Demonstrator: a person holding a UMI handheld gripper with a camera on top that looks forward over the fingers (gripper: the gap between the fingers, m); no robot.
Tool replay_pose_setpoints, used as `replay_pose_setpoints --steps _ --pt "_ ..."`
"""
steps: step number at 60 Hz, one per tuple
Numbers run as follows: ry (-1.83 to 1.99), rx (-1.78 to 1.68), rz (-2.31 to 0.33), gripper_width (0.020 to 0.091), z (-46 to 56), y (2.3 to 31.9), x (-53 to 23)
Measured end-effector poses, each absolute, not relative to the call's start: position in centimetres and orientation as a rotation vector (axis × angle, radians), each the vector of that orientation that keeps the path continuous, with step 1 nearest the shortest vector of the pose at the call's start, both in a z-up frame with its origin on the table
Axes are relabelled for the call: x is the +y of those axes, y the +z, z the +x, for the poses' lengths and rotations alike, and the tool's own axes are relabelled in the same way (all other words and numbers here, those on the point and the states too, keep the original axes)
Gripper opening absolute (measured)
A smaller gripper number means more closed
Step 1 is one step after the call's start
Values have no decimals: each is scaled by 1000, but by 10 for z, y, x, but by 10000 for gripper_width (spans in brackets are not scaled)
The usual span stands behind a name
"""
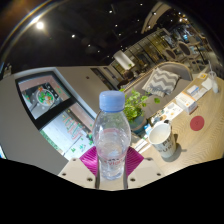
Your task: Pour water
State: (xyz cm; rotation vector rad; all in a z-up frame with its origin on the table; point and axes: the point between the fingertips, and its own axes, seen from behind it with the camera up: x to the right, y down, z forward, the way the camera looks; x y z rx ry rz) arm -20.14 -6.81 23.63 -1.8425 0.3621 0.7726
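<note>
I hold the water bottle [112,135], cap on, upright between the gripper [112,160] pads with both fingers apparently pressing its base, above the table [200,145]; the cup [162,138] stands just beside it, so I should tilt slowly over its rim.

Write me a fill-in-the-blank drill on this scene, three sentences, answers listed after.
1. The clear water bottle stands upright between the gripper's two ____ pads.
2. The bottle's light blue ____ is screwed on top, so nothing has been poured yet.
3. The white paper cup stands on the table beside the bottle, and it is ____ rather than tipped over.

Missing words: pink; cap; upright
</note>
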Motion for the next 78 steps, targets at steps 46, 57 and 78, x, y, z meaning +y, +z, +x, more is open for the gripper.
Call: replay_pose_setpoints --steps 46,57,78 --pt "1913 1468 -1259 304 -209 216 50" --pt "1828 1380 -1387 306 -208 218 43" --pt "1392 808 -1599 308 -137 324 42"
